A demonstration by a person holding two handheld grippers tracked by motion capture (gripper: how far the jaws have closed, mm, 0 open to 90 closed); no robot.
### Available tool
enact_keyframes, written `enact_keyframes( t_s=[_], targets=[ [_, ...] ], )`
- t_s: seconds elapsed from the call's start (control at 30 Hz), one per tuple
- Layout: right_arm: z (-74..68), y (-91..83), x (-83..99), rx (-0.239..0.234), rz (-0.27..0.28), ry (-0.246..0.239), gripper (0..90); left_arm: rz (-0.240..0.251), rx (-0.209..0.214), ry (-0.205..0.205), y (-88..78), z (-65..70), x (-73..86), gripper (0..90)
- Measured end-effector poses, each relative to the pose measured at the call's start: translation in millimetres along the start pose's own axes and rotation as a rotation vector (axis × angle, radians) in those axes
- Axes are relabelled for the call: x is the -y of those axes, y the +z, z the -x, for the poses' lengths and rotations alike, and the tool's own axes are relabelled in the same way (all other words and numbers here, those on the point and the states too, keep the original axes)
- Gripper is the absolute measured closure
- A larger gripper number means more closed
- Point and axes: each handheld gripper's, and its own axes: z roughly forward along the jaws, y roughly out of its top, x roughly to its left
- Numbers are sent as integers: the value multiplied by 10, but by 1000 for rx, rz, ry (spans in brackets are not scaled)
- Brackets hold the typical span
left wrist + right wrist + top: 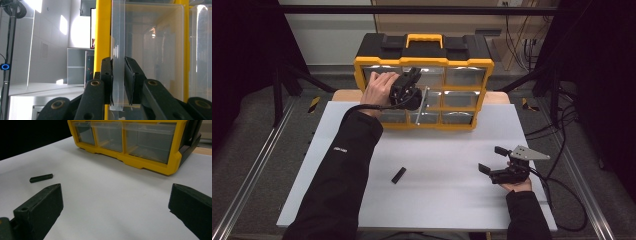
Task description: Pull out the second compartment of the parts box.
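White sheeting covers the table (437, 150), with dark floor and metal rails on either side and a pale wall behind. At the far edge stands a yellow and black organizer (424, 80) with clear drawers and a yellow handle on top.

From the high view, the left claw (412, 82) is raised against the organizer's front, near its upper middle drawers, held in a hand whose dark sleeve crosses the table. What it grips is hard to tell from there. The left claw view settles it: the left claw (121, 75) is pinching the clear pull tab (118, 82) of a drawer (150, 50), both pads pressed flat on the plastic, with a yellow frame bar just beside it.

The right claw (493, 160) hovers low over the table's near right part, well apart from the organizer, spread wide with nothing between its jaws. The right claw view shows the right claw (115, 207) over bare white table, the organizer's lower drawers ahead.

A small black bar (398, 175) lies on the table near the middle, apart from both claws; the right claw view shows the bar (41, 178) lying flat, beyond that claw's one jaw
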Motion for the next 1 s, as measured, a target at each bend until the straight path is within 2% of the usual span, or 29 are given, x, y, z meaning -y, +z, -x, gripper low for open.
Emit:
enact_keyframes(
  t_s=[0.27, 1.0],
  targets=[
    [2, -4, -2, 2, 3, -1, 2, -4, -1, 25, -34, 1, -16, 779],
    [1, -4, -2, 1, 1, -1, 2, 12, -1, 42, -138, 5, -65, 782]
  ],
)
